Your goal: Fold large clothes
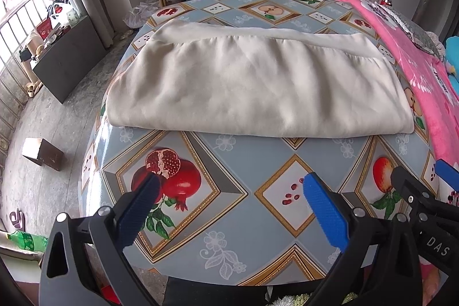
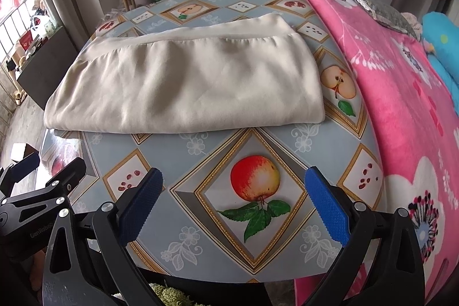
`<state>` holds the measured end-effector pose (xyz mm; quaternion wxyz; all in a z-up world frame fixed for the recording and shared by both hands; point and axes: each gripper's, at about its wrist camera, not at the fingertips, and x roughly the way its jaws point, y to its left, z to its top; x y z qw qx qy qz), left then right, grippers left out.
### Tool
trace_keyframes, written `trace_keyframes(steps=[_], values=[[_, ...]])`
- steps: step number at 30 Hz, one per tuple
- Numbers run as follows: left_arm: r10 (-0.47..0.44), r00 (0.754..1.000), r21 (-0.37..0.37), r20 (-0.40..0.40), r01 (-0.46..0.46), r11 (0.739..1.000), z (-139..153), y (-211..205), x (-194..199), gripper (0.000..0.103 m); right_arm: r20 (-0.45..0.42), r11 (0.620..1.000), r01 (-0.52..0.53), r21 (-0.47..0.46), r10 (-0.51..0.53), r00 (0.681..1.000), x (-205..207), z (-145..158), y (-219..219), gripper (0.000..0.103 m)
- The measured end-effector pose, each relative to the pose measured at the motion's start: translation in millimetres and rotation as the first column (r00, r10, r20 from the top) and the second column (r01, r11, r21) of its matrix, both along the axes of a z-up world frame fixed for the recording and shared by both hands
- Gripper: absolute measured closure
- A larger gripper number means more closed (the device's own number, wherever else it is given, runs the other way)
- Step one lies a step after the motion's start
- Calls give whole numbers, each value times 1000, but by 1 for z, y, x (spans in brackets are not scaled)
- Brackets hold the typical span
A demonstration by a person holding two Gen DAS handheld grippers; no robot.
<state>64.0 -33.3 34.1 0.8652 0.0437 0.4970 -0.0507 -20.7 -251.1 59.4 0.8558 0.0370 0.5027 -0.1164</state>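
- So we've got a cream garment (image 1: 258, 85) lying folded on the worktop (image 1: 258, 168), near the middle and toward the far side, with the pink blanket (image 1: 416, 68) just beside its right end. It looks like a skirt or wide trousers with a gathered waistband along the far edge, but we can't say for sure.
- Handling-wise, we'd guess it's light, soft and a bit silky, so it'll drape and slump rather than hold a shape. On that glossy fruit-print cover it'll probably slide easily too, which could mess up a fold if we drag it.
- Where to grab: the near folded edge is thick and rounded, so pinching both near corners, one per tool, seems the safest bet. The stitched waistband is the firmer option if we need something that won't stretch.
- Left tool (image 1: 229, 191): blue pads spread wide, holding nothing, hovering over the near part of the worktop, well short of the cloth and pointing at it.
- Right tool (image 2: 233, 184): same deal, wide apart and empty, sitting just beside the left one at about the same height, aimed toward the garment's right half.
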Motion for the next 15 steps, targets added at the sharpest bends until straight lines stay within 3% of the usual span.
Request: trace_keyframes(steps=[15], values=[[-4, 1000, 7, 1, 4, 1000, 0, -1, -1, 5, -1, 1000, 0, 0, 0, 1000, 0, -1, 0, 7]])
